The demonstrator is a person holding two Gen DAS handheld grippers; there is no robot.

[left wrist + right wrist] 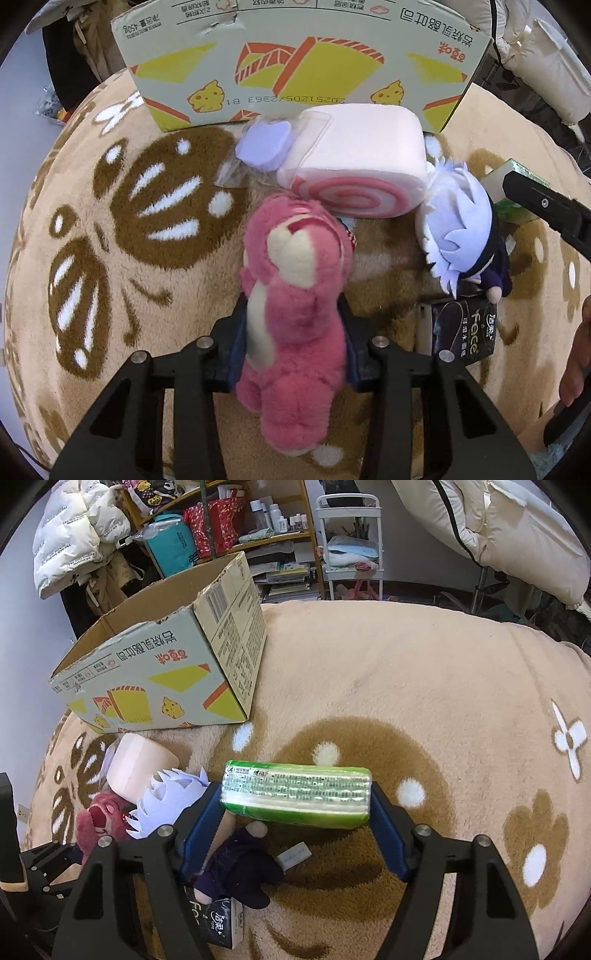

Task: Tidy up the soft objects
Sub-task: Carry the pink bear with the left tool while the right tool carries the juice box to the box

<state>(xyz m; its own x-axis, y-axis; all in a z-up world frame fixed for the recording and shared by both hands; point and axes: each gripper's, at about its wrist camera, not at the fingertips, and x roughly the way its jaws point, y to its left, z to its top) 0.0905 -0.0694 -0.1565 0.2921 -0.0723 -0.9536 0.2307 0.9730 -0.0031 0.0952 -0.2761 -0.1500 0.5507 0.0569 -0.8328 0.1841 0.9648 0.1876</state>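
Observation:
My left gripper is shut on a pink plush bear, held above the tan blanket. Ahead lie a pink swirl-roll cushion and a purple soft pad, against the open cardboard box. A white-haired doll lies to the right. My right gripper is shut on a green tissue pack, held above the blanket. The doll, the bear and the cushion lie at its left, with the box farther back.
A black tissue pack lies by the doll, also seen in the right wrist view. The tan blanket with brown flower patterns covers the surface. Shelves, a white cart and padded jackets stand behind.

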